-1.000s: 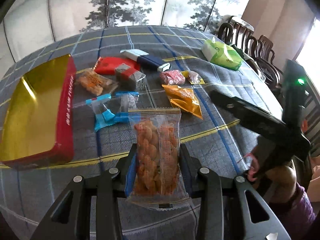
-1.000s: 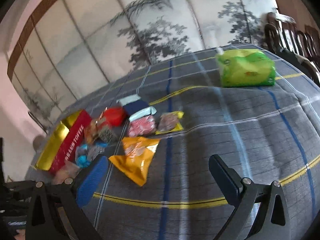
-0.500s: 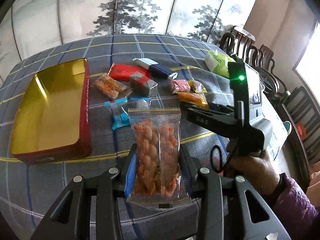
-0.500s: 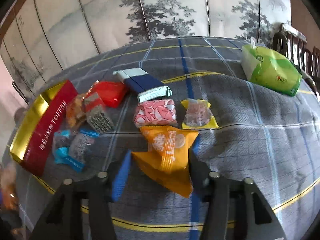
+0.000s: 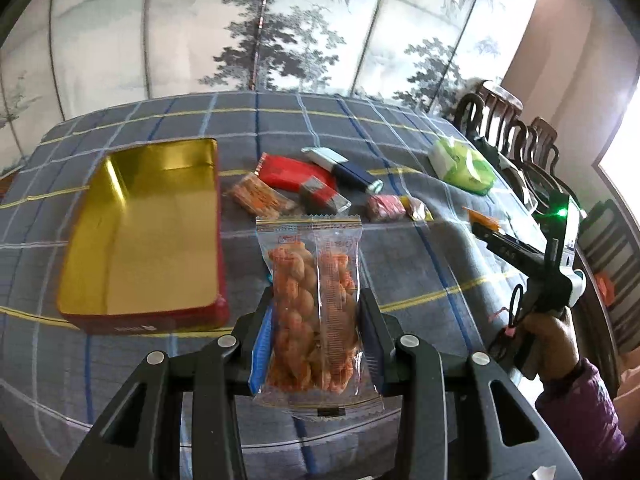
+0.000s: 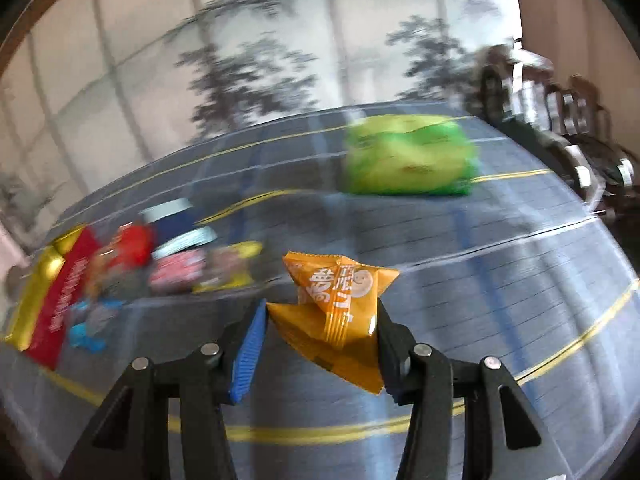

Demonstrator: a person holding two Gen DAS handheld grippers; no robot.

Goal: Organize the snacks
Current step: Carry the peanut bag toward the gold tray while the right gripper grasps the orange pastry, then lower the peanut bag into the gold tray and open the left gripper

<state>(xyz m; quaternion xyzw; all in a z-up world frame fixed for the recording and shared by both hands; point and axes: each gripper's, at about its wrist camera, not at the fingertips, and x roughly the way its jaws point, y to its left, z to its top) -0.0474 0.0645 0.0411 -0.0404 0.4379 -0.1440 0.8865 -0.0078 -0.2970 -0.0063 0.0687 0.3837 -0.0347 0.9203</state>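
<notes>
We are gripping a clear twist-snack packet [image 5: 316, 308] in the left gripper [image 5: 318, 344] and pinching an orange packet [image 6: 336, 316] in the right gripper [image 6: 320, 344], both lifted. Next, we judge, comes carrying them to the gold tin [image 5: 140, 292] at ten o'clock.

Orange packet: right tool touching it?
Touching. Right wrist view shows both fingers of the right tool pressed against the orange packet, lifted off the tablecloth.
</notes>
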